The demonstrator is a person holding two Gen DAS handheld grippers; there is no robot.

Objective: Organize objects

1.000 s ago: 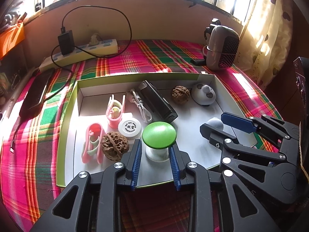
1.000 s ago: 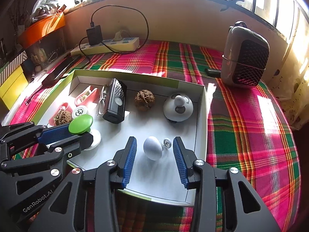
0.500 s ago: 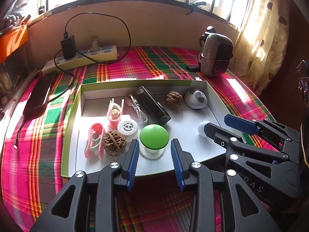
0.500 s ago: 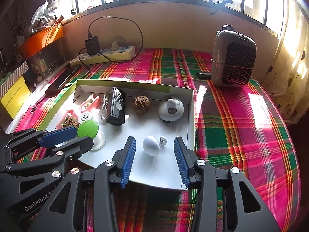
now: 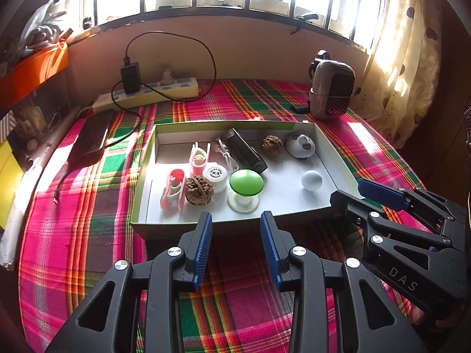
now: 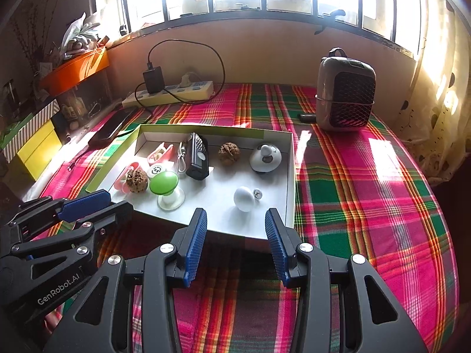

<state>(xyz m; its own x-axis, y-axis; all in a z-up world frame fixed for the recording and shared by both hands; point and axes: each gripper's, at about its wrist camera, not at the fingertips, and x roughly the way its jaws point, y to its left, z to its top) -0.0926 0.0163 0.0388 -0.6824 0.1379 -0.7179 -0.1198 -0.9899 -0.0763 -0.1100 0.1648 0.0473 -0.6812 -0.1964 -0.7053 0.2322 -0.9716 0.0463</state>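
Left gripper: black skeletal frame, blue ribbed pads, silver screws, "GenRobot.AI" lettering. Right gripper: matching black frame, blue pads, silver screws, "DAS" marking.

Left tongs drew back off the tray; right tongs too.

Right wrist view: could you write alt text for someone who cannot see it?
An open two-finger right gripper hovers empty before a shallow tray on a plaid cloth. In the tray lie a white egg, a green-capped object, two walnuts and small gadgets. The left gripper shows at lower left.
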